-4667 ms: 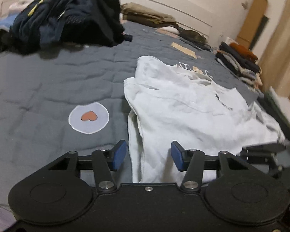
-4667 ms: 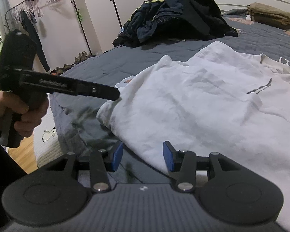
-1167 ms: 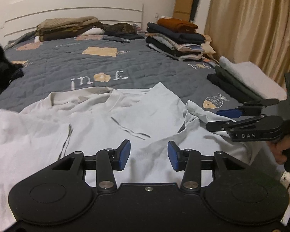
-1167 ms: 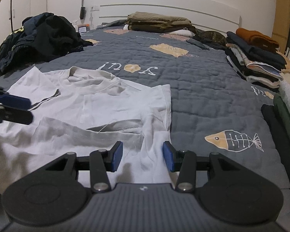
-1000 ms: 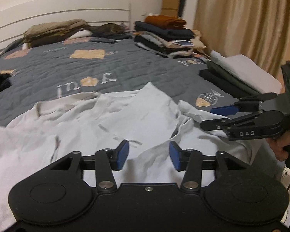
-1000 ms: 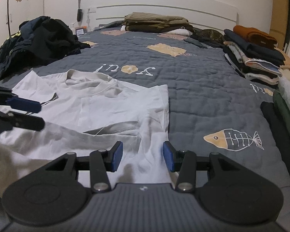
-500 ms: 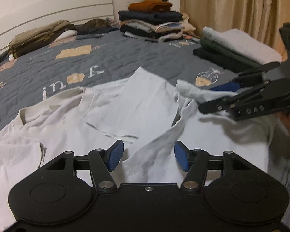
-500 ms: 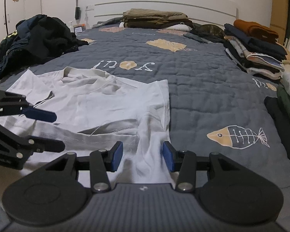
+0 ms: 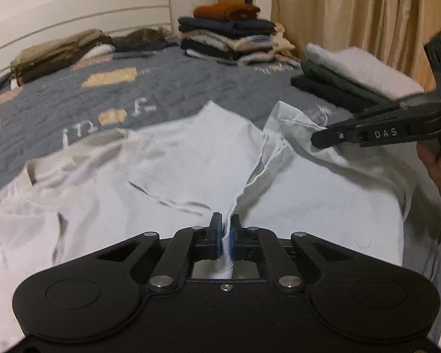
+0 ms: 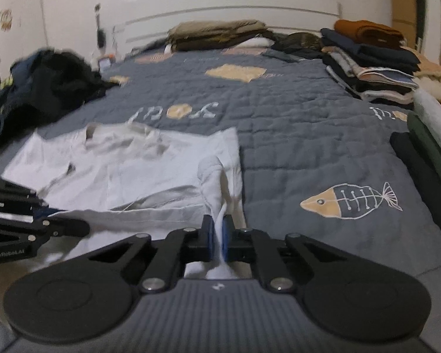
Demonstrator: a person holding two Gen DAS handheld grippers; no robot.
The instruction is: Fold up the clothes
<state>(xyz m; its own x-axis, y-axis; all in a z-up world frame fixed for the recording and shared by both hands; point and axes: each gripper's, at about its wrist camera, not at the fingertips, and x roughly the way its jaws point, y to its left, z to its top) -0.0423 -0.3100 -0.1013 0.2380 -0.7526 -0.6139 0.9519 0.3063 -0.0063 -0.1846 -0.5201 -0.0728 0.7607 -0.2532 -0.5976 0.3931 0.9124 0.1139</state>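
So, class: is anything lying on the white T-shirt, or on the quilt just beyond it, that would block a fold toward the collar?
Nothing visible. The white T-shirt lies bare; the folded stacks and dark pile sit clear of it.

Grey quilted bed (image 10: pixel 294 135), white T-shirt (image 10: pixel 138 173) spread flat, folded stacks (image 10: pixel 370 67) along edges, dark heap (image 10: pixel 44 85)

Grey quilt (image 10: pixel 294 135), headboard (image 10: pixel 235 14), perhaps curtain (image 9: pixel 367 14)
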